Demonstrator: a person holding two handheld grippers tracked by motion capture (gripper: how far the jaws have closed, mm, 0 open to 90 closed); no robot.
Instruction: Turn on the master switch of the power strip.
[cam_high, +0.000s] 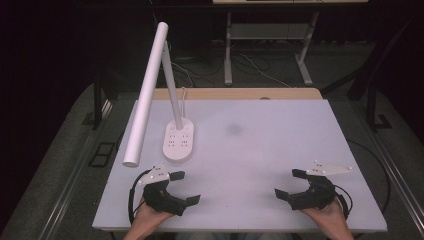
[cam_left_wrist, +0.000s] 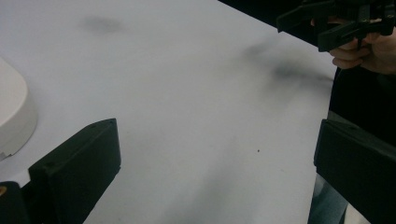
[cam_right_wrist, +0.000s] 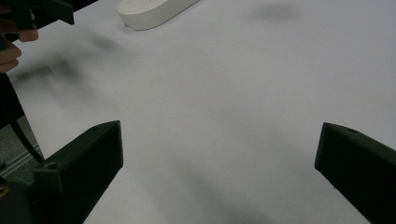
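Item: we hold left gripper (cam_high: 186, 187) and right gripper (cam_high: 290, 183), jaws spread, empty, at the tabletop's (cam_high: 260, 150) near edge. White lamp (cam_high: 179, 140) near left edge; base cropped in gripper views.

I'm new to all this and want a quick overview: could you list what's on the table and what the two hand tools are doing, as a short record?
surface: white table
item: white desk lamp with socket base, far left part
left gripper: jaws open, holding nothing, near the lamp base
right gripper: jaws open, holding nothing, near right edge
contact: neither gripper touches the lamp
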